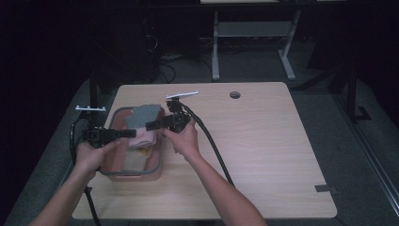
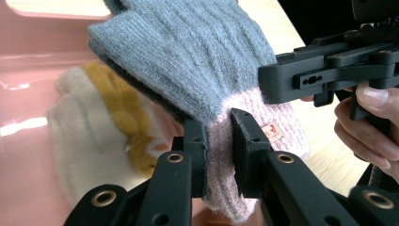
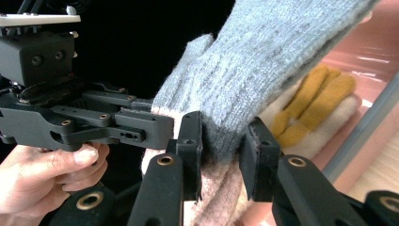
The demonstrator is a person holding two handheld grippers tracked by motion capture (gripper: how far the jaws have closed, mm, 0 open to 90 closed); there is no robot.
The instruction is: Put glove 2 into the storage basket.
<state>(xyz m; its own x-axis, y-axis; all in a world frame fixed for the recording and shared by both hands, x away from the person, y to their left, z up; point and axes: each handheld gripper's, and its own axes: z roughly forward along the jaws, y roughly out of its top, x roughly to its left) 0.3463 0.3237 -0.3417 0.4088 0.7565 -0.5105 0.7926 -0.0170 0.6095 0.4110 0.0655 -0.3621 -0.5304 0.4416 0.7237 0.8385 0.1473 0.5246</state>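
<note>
Above the pink bin [image 1: 155, 175], grey-pink glove [image 1: 142, 123] points fingers away, cuff nearest.

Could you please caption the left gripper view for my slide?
Left gripper clamps grey-and-pink knitted glove by its cuff above pink tub.

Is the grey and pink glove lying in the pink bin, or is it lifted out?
Lifted. Both grippers pinch the grey and pink glove at its cuff, above the pink bin, where a cream and yellow glove lies.
</note>
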